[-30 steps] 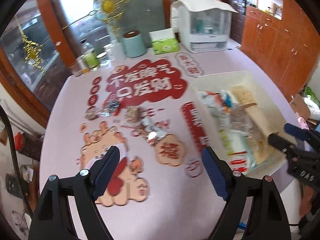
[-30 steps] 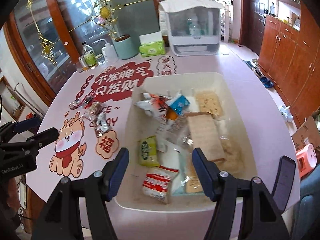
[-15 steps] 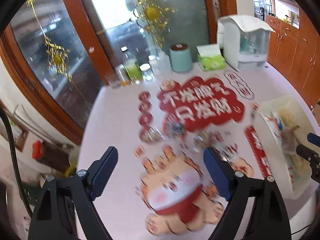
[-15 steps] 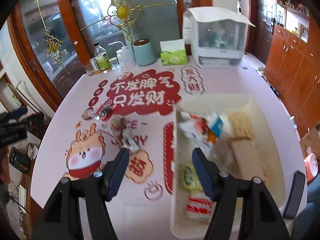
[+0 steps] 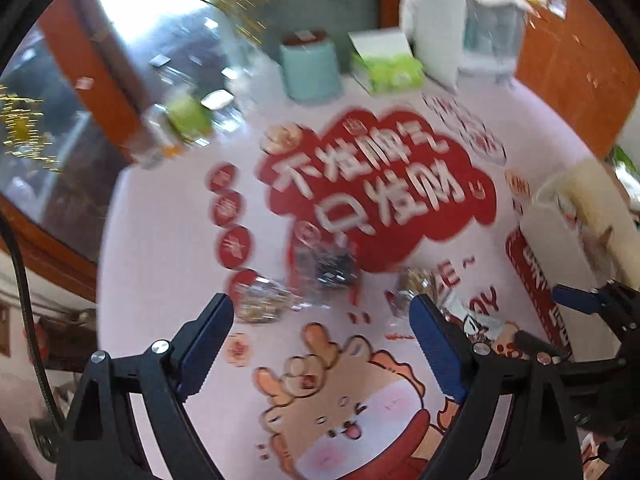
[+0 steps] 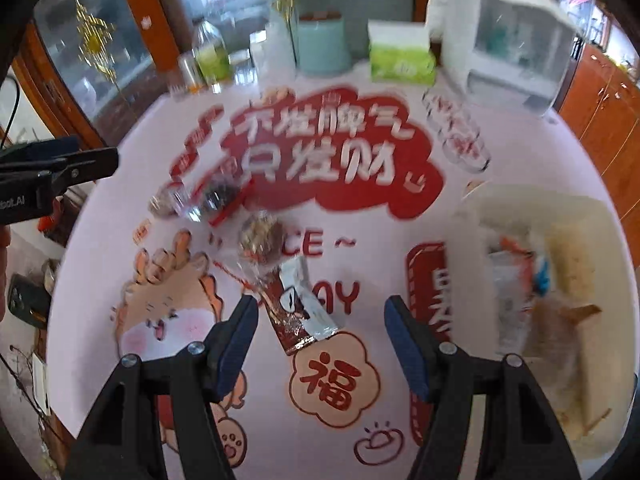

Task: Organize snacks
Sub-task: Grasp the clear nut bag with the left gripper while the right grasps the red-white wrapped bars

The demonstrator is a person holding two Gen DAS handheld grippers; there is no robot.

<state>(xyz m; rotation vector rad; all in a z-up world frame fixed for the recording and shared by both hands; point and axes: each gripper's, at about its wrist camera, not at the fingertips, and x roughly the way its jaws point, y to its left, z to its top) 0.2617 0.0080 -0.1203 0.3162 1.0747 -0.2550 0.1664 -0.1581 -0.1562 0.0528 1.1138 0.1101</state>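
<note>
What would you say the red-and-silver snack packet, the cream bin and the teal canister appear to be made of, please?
Red-and-silver snack packet: probably metallised foil film; it is shiny, crinkled and has a flat sealed end.
Cream bin: likely moulded plastic; smooth matt walls with a rounded rim.
Teal canister: unclear through the blur, perhaps plastic or painted metal with a smooth even surface, and a brown, possibly wooden lid.

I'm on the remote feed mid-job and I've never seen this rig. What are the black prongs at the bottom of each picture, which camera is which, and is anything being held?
No robot: a person holds a two-finger gripper in each hand, with a fisheye camera on each looking along its fingers. One picture shows the left gripper, the other the right gripper. Both are open and empty. On the pink table lie loose snacks: a red and silver packet just ahead of the right gripper, and clear wrapped ones ahead of the left. The white bin already has snacks in it.
</note>
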